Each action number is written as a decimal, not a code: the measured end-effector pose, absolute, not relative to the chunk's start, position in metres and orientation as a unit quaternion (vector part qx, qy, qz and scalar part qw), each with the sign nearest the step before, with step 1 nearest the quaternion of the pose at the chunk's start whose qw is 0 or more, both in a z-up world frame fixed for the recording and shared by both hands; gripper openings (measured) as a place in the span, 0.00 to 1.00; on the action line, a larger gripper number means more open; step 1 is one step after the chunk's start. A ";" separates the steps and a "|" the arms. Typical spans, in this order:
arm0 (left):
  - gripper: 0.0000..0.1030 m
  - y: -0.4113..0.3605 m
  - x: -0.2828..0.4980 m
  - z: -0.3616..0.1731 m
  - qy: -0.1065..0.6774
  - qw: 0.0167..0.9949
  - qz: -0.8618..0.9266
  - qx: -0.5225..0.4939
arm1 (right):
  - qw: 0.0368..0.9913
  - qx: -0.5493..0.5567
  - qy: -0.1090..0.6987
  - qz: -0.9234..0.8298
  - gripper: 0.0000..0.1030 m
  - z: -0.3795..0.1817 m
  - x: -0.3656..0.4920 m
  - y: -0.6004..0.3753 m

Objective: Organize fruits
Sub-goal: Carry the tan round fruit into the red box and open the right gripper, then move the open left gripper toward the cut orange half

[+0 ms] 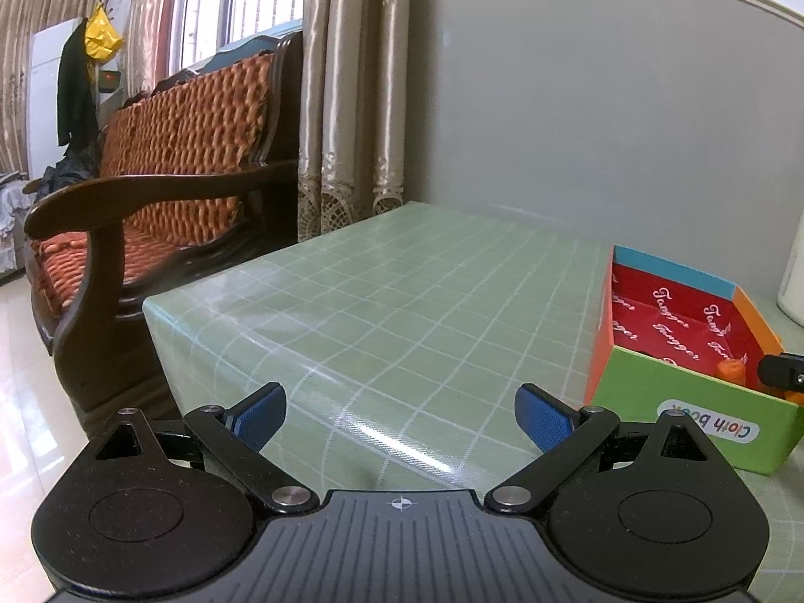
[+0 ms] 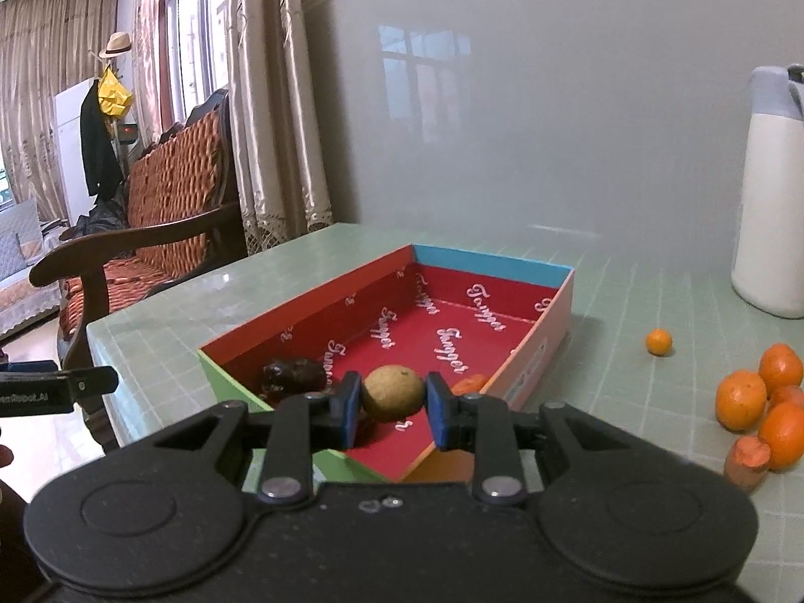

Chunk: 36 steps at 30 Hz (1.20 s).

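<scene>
1. Looking into the red-lined cardboard box (image 2: pixel 452 346), we see a dark date (image 2: pixel 293 375) at 9 o'clock and an orange piece (image 2: pixel 470 383) at 3 o'clock.
2. Our right gripper (image 2: pixel 393 404) pinches a brown longan (image 2: pixel 393 393) above the box.
3. Our left gripper (image 1: pixel 400 417) hangs wide apart, holding nothing, over the green tablecloth (image 1: pixel 402 311).

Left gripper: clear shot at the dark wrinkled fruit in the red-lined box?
Probably yes. The left gripper is open and empty beside the red-lined cardboard box, whose top is open; the dark wrinkled fruit lies near its left wall.
</scene>
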<state>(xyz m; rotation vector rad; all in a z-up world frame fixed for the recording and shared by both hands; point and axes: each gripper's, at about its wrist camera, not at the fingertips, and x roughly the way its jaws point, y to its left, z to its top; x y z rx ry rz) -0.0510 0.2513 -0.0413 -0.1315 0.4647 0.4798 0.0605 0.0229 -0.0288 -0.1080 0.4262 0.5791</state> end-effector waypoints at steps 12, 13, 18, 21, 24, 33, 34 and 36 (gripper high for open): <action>0.94 0.245 -0.049 -0.041 0.229 0.944 0.230 -0.061 | 0.939 -0.041 0.190 0.284 0.62 -0.025 0.055 0.014; 0.94 0.243 -0.049 -0.041 0.229 0.944 0.229 -0.060 | 0.941 -0.042 0.185 0.281 0.71 -0.024 0.053 0.012; 0.94 0.234 -0.046 -0.040 0.228 0.947 0.220 -0.049 | 0.946 -0.036 0.175 0.271 0.78 -0.019 0.051 0.001; 0.94 0.228 -0.044 -0.038 0.228 0.949 0.212 -0.047 | 0.949 -0.035 0.173 0.260 0.81 -0.018 0.051 -0.007; 0.94 0.218 -0.039 -0.035 0.227 0.953 0.197 -0.045 | 0.955 -0.031 0.167 0.244 0.89 -0.015 0.048 -0.018; 0.94 0.160 -0.023 -0.018 0.215 0.969 0.125 -0.005 | 0.974 -0.011 0.159 0.164 1.00 -0.013 0.045 -0.074; 0.94 0.152 -0.020 -0.016 0.215 0.970 0.114 -0.002 | 0.975 -0.001 0.163 0.150 1.00 -0.013 0.044 -0.083; 0.94 0.136 -0.015 -0.012 0.219 0.972 0.091 0.000 | 0.977 0.019 0.170 0.130 1.00 -0.013 0.045 -0.100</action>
